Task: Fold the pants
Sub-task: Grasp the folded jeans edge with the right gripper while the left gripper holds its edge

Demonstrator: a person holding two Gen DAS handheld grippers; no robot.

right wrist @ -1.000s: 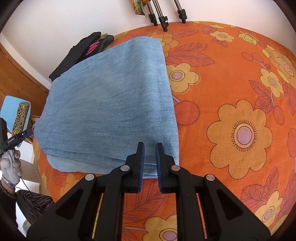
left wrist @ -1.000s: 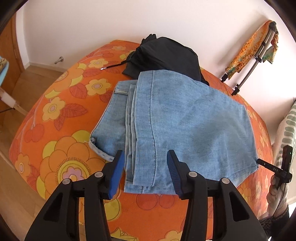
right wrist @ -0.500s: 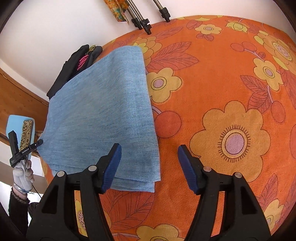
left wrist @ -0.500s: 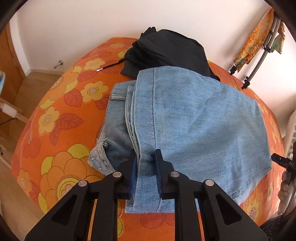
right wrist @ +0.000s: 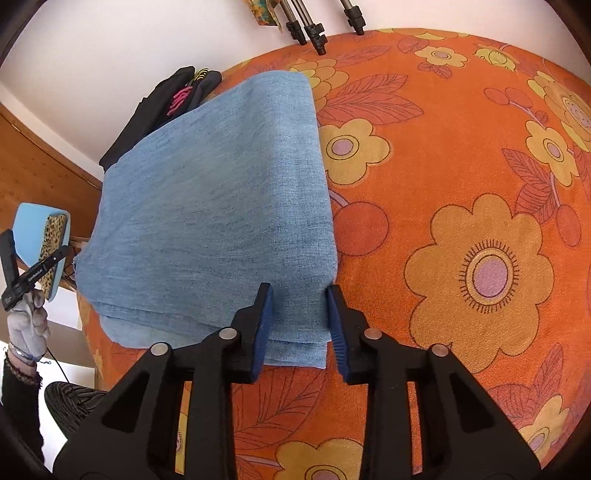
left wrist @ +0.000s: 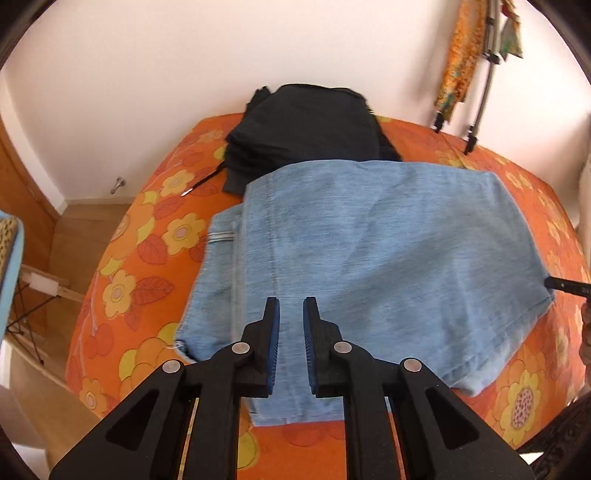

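Light blue folded jeans (left wrist: 388, 240) lie on the orange flowered bedspread (left wrist: 147, 240). My left gripper (left wrist: 291, 314) hovers over their near left part. Its jaws are opening a narrow gap, and nothing is pinched between the pads. In the right wrist view the same jeans (right wrist: 214, 206) fill the left half. My right gripper (right wrist: 300, 314) straddles their near right corner. Its jaws are closing, the stacked denim layers lie between them, and the pads stand apart from the cloth. A gloved hand holds the left gripper (right wrist: 22, 273) at the far left edge.
A pile of black clothes (left wrist: 306, 136) sits behind the jeans near the wall, also the black clothes (right wrist: 159, 114). Drying rack legs (right wrist: 310, 29) stand at the bed's far edge. Bare bedspread (right wrist: 461, 184) spreads right of the jeans. Wooden floor (left wrist: 74, 221) lies left of the bed.
The left gripper went from open to pinching the jeans' left edge, then parted slightly and shifted right over the cloth. The right gripper went from shut to wide open, then narrowed around the corner.
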